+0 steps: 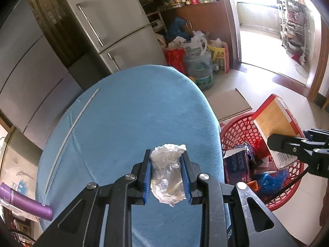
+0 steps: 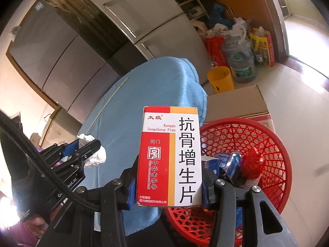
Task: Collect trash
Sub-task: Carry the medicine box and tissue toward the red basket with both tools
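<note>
My left claw pinches crumpled wrap over blue worktop – right claw clamps medicine box above red basket, rim clear, both tilted down.

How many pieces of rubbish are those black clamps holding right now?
2. A crumpled clear plastic wrapper in the left gripper over the blue cloth; a red-and-white cardboard medicine box in the right gripper by the red basket.
</note>
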A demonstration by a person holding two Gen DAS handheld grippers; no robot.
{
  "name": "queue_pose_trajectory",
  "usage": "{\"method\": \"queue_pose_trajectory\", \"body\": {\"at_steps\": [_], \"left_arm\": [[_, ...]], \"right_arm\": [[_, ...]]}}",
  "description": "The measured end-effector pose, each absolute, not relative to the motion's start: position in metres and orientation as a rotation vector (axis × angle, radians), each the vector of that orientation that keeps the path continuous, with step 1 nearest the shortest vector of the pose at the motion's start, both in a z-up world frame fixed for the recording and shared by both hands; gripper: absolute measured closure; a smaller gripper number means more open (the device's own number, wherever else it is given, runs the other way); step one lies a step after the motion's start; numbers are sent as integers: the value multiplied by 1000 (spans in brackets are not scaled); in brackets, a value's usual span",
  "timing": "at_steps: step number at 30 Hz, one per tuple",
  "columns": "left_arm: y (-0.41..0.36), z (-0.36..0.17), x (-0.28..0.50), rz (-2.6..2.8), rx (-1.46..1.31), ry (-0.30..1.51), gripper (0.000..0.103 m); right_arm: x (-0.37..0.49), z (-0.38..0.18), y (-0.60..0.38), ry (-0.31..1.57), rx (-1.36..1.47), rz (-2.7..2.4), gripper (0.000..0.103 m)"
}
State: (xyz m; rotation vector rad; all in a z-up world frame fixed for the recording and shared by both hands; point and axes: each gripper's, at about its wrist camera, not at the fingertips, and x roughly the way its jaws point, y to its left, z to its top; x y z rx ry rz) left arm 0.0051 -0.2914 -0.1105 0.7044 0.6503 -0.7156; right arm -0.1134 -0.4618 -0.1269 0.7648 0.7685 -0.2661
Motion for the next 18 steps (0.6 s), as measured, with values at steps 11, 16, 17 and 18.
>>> {"method": "queue_pose_trajectory", "body": {"at_steps": [11,16,17,18], "left_arm": [[-313,-122,-1,-770,743,662,75],[-325,-127,-4,-801,756,674,75],[-328,-128,-5,-806,758,675,75],[-330,-129,-5,-813,760,678,75]], "right_arm": [[-123,-143,-479,783,809,-311,53],[-129,-148,-488,785,827,-334,53],[-130,-149,-490,786,831,-339,53],[-131,-150,-492,788,837,-345,53]]}}
